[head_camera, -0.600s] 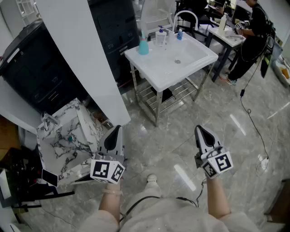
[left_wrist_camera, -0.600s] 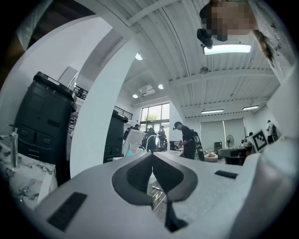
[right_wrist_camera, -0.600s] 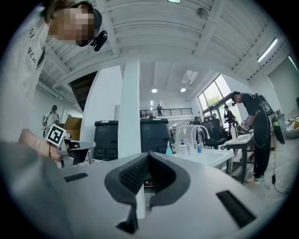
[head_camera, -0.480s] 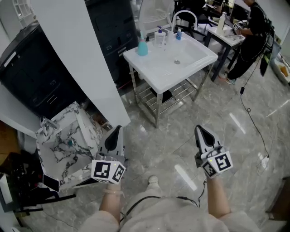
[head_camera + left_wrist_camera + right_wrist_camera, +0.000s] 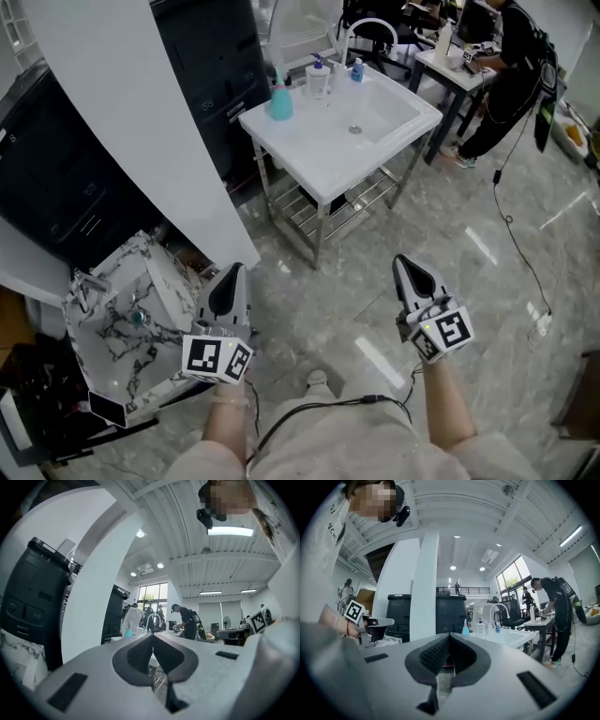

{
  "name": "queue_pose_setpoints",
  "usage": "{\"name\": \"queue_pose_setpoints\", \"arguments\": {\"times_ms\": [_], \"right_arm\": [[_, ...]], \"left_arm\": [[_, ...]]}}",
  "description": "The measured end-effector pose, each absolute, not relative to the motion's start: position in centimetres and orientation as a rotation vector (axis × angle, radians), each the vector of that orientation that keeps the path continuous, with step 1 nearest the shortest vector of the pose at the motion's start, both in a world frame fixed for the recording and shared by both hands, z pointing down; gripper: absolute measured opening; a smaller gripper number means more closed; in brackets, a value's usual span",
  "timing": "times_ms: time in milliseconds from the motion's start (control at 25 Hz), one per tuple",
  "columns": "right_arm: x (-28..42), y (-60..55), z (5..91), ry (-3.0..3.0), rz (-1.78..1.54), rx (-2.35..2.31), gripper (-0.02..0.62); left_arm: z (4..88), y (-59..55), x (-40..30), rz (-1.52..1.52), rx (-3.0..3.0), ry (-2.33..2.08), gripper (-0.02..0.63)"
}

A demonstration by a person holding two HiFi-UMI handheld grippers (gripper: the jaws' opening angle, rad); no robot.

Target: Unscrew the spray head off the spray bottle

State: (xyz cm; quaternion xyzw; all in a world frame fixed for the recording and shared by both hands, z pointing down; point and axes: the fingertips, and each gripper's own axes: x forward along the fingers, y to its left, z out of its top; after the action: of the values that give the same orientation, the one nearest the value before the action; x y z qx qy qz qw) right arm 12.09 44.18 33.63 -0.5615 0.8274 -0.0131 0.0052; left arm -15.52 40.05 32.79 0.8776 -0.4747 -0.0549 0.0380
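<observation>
A teal spray bottle (image 5: pixel 280 98) stands upright at the back left corner of a white sink table (image 5: pixel 309 155); it also shows as the teal bottle (image 5: pixel 465 627) in the right gripper view and, small, as the teal bottle (image 5: pixel 128 631) in the left gripper view. My left gripper (image 5: pixel 233 273) and right gripper (image 5: pixel 403 265) hover level over the floor, well short of the table. Both are shut with nothing between the jaws, as the left gripper (image 5: pixel 152 635) and right gripper (image 5: pixel 449 635) show in their own views.
A clear pump bottle (image 5: pixel 319 75) and a small blue bottle (image 5: pixel 357 69) stand by the faucet (image 5: pixel 368 28). A white pillar (image 5: pixel 131 112), black cabinets (image 5: pixel 211 52) and a marble basin (image 5: pixel 127 314) lie left. A person (image 5: pixel 511 66) works at a table back right; a cable (image 5: pixel 521 248) runs across the floor.
The sink table and pillar have slid left and up in the head view as the camera moved. Both grippers stay shut and have shifted only slightly left in the picture.
</observation>
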Motion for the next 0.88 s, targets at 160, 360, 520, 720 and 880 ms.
{"name": "queue_pose_setpoints", "arguments": {"times_ms": [160, 360, 520, 720, 880], "right_arm": [[12.5, 43.0, 34.3, 2.58, -0.076, -1.766, 0.005], [12.8, 40.0, 35.0, 2.579, -0.09, -1.754, 0.005], [13.1, 36.3, 34.7, 2.584, -0.076, -1.705, 0.005], [13.2, 30.4, 34.0, 2.625, -0.084, -1.636, 0.005], [13.6, 26.1, 33.9, 2.65, -0.095, -1.598, 0.005]], "left_arm": [[33.8, 39.2, -15.2, -0.148, 2.676, -1.428, 0.006], [34.8, 37.1, -15.4, -0.139, 2.638, -1.458, 0.006], [34.3, 34.7, -15.5, -0.155, 2.629, -1.5, 0.006], [33.3, 30.2, -15.4, -0.172, 2.581, -1.566, 0.006], [33.0, 26.7, -14.1, -0.186, 2.571, -1.567, 0.006]]}}
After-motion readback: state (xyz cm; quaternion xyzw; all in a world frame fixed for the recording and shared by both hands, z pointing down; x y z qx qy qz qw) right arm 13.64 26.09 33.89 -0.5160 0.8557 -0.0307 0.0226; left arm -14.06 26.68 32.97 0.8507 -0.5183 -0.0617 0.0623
